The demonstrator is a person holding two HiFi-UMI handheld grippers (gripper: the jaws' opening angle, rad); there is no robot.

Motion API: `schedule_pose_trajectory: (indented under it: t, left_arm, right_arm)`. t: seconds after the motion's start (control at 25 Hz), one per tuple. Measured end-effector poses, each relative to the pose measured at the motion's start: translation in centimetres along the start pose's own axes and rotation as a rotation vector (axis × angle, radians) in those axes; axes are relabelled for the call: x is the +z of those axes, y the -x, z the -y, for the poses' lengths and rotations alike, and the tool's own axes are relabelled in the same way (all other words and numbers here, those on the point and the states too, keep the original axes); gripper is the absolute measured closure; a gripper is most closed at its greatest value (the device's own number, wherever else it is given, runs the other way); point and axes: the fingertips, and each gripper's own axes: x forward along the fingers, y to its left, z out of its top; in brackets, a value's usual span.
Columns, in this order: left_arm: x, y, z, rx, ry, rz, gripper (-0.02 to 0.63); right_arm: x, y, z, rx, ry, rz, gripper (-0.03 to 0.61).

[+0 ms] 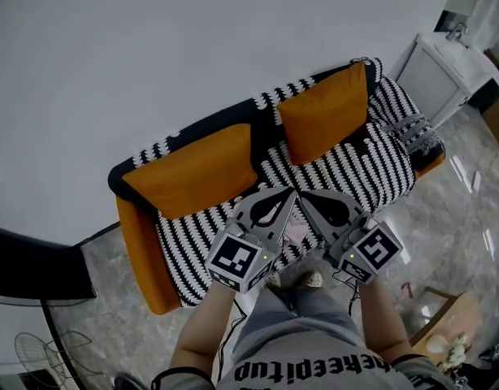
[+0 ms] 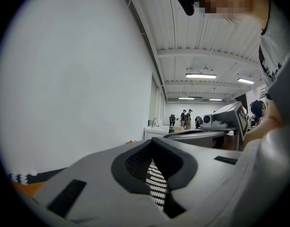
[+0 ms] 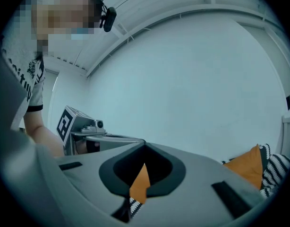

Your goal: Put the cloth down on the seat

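Pale pinkish cloth [image 1: 296, 232] on the front of the black-and-white striped seat [image 1: 371, 169], lower centre of the frame, half hidden under left gripper [image 1: 287, 198] and right gripper [image 1: 308, 201]. Both side by side, tips close together, jaws fully closed, holding nothing.

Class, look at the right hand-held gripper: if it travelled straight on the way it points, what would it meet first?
The right hand-held gripper would probably hit the orange cushion showing dead ahead past its shut tips, though depth is unclear.
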Motion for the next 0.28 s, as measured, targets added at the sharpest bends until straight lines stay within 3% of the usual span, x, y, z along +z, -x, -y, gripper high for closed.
schedule_pose_trajectory:
  t: [0.28]
  left_arm:
    - [0.11,0.85,-0.26,-0.001,-0.005,0.000,0.588]
  right_arm:
    - [0.36,-0.34,-0.70,-0.005,0.014,0.001,0.587]
